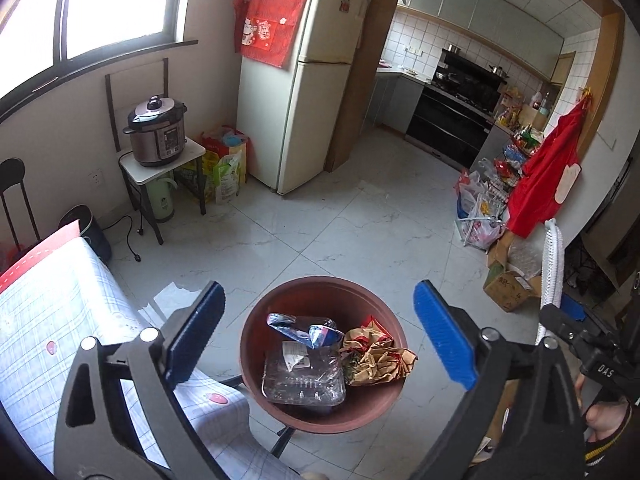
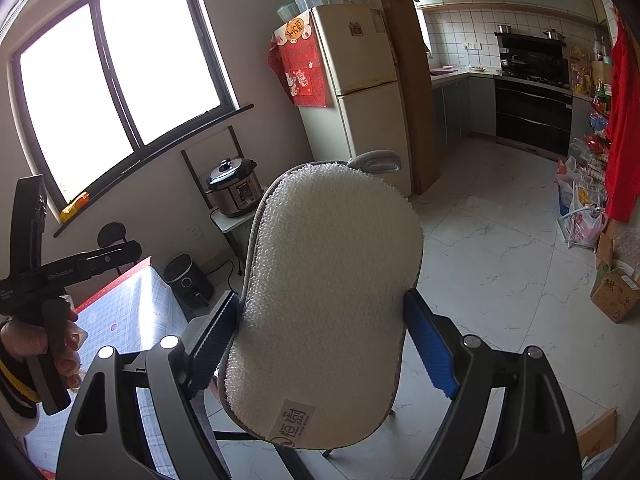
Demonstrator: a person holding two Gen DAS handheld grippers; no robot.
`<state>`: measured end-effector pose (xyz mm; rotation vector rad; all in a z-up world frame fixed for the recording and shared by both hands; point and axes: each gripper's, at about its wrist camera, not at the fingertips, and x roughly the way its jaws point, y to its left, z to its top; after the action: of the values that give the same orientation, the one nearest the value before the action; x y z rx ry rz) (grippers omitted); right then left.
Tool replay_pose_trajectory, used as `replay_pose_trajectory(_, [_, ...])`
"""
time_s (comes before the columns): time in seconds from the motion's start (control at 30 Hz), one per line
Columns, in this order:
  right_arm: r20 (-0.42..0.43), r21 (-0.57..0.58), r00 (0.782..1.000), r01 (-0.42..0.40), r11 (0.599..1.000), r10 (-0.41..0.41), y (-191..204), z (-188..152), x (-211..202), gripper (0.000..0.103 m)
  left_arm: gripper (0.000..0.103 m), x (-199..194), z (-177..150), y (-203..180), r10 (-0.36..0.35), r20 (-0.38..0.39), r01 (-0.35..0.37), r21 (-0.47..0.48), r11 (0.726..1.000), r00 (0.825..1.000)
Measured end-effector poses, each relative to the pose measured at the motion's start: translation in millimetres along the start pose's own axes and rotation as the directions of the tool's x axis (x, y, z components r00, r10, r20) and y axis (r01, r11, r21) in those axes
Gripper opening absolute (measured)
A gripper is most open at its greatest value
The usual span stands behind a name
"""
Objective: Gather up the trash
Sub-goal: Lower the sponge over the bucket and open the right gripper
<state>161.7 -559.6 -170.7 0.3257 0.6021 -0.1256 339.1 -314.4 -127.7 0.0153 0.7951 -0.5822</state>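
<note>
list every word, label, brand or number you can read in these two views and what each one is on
"DAS" on the black body of the right gripper, seen from the left wrist view.
"GenRobot.AI" on the left gripper's handle; the smaller print under it is too small to read.
Chinese characters on the tag of the white sponge pad: unsure.
Orange sign on the fridge: unsure.
Cardboard box, pressure cooker panel: too blurred.

place: home kitchen-dining room | cues: fridge [image 1: 304, 76], pressure cooker [image 1: 157, 132], stove [image 1: 460, 120], tiled floor [image 1: 340, 232]
</note>
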Motion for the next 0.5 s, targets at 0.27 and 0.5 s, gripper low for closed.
replay_pose_trajectory(0.27, [-0.059,-0.073,0.992,-0.118,0.99,0.114,50,9,47,0.083,0.097,-69,-28,49,0.126,0.056,-0.119,-0.112,0.986,0.99])
replay_pose_trajectory(0.5, [-0.109,-0.128,0.982,-0.165,0.978,0.152,92,15,80,0.094,0.097,-122,-55,89,0.234,0.072,-0.214,-0.215,0.953,0.969])
